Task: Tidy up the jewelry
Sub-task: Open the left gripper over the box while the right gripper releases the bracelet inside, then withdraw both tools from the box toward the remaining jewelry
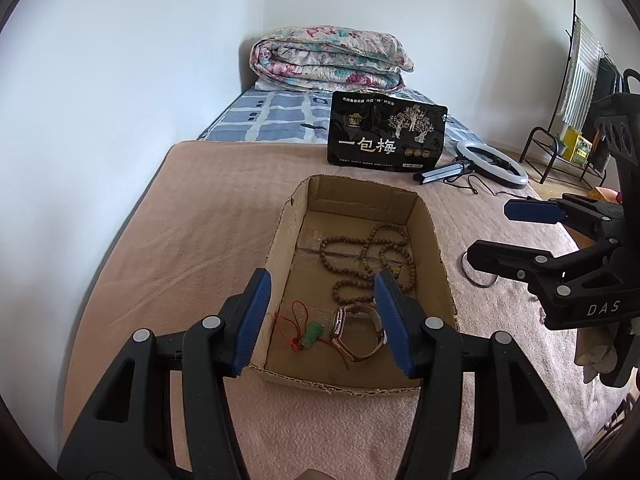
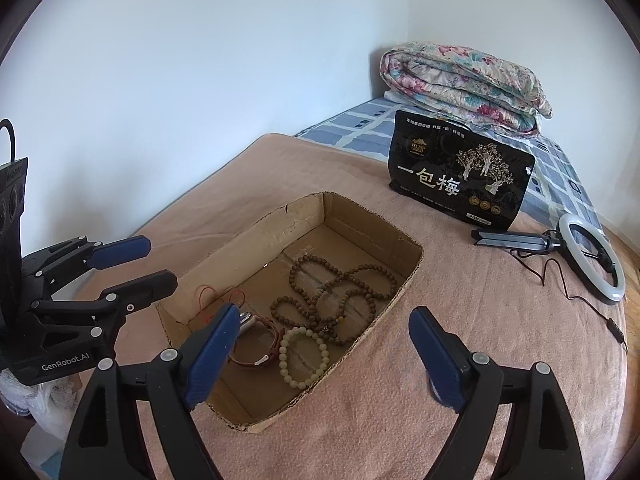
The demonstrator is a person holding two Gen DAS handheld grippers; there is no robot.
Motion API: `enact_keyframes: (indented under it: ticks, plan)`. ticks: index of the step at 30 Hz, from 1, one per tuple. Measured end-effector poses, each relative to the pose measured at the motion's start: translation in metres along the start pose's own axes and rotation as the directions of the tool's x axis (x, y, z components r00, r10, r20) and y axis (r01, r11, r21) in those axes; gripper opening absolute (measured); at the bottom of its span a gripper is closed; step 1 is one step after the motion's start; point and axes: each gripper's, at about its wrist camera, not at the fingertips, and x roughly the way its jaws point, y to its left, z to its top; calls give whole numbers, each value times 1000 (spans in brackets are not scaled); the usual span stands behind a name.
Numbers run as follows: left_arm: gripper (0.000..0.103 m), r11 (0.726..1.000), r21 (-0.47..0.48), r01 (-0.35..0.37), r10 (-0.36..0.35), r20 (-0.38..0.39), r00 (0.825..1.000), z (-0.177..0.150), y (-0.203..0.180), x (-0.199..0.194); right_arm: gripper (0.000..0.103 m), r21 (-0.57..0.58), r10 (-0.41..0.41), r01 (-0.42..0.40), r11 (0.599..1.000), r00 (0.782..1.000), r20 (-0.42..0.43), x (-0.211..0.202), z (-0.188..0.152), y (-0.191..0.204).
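While your left gripper (image 1: 324,320) hung over the near end of the cardboard box (image 1: 436,248), its fingers (image 1: 252,320) stood wide and held nothing, and so did those of your right gripper (image 2: 324,356), which waited off the box's right side over the pink blanket (image 2: 440,320) on the bed.

Most of the jewelry already lay inside the box: the watch (image 1: 360,332) and the red-corded green pendant (image 1: 312,332) at the near end, the brown bead strands (image 1: 368,256) toward the far end, the pale bead bracelet (image 2: 304,356) by the right wall.

One piece looked left out (a thin ring-shaped bangle (image 1: 478,276), as far as you could tell). It lay flat on the blanket just right of the box, below your right gripper in the left view, so the right hand was the nearer one, and the box lay leftward from it.
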Motion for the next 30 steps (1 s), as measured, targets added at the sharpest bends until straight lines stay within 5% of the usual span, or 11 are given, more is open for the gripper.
enact_keyframes:
  ticks: [12,30]
  plan:
    - [55,999,30,19,-20,38,999,-2,-23,-27,100,50,-33,30,998,998,54,-37,-13,-19]
    - [55,989,109,101,-107,48,993,-8,-84,-46,102,80,-157,147,986,979,131,-108,-61,-60]
